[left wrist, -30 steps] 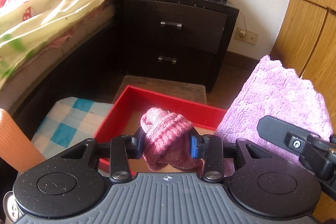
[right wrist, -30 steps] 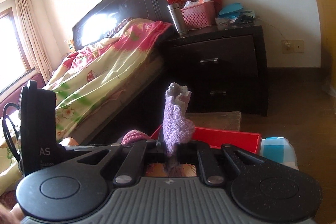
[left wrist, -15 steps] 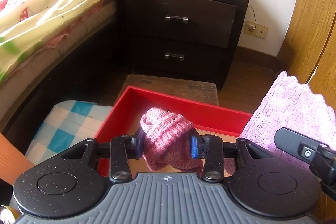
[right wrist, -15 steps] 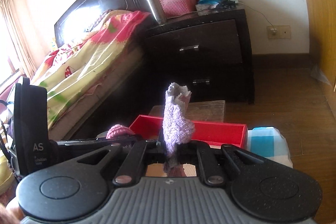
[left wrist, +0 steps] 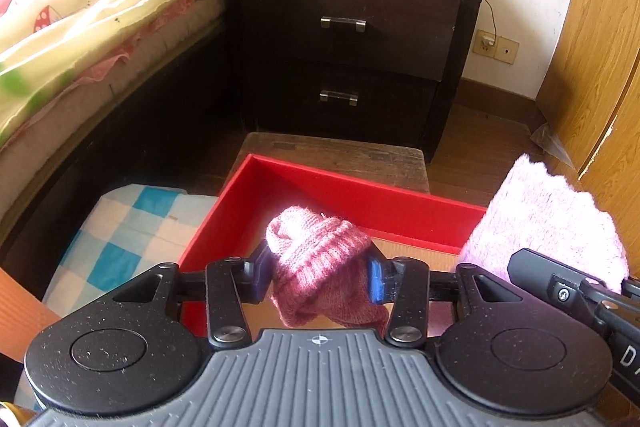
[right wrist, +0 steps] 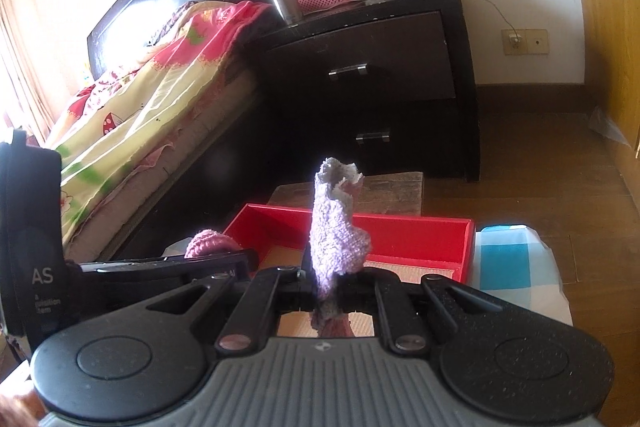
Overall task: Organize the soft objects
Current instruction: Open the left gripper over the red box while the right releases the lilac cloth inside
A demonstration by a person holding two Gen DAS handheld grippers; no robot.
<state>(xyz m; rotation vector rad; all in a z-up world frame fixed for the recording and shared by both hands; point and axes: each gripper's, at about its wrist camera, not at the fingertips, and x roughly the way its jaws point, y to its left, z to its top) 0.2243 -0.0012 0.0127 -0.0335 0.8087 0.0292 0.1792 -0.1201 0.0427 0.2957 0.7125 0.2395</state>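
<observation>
My left gripper [left wrist: 318, 273] is shut on a pink knitted piece [left wrist: 320, 263] and holds it over the near part of a red tray [left wrist: 360, 199]. My right gripper [right wrist: 332, 281] is shut on a fluffy lilac cloth [right wrist: 336, 231] that stands up between the jaws, also above the red tray [right wrist: 400, 227]. In the left wrist view the lilac cloth [left wrist: 548, 223] and the right gripper's body show at the right edge. In the right wrist view the pink knit [right wrist: 208, 241] peeks over the left gripper's body.
The tray rests on a blue-and-white checked cloth [left wrist: 120, 227]. A low wooden stool [left wrist: 340, 153] stands behind it, then a dark nightstand [left wrist: 352, 39]. A bed with a flowered quilt [left wrist: 80, 7] is at left, a wooden wardrobe [left wrist: 600, 67] at right.
Both grippers have tilted and moved down toward the red tray with their cloths still held; the tray fills more of both views.
</observation>
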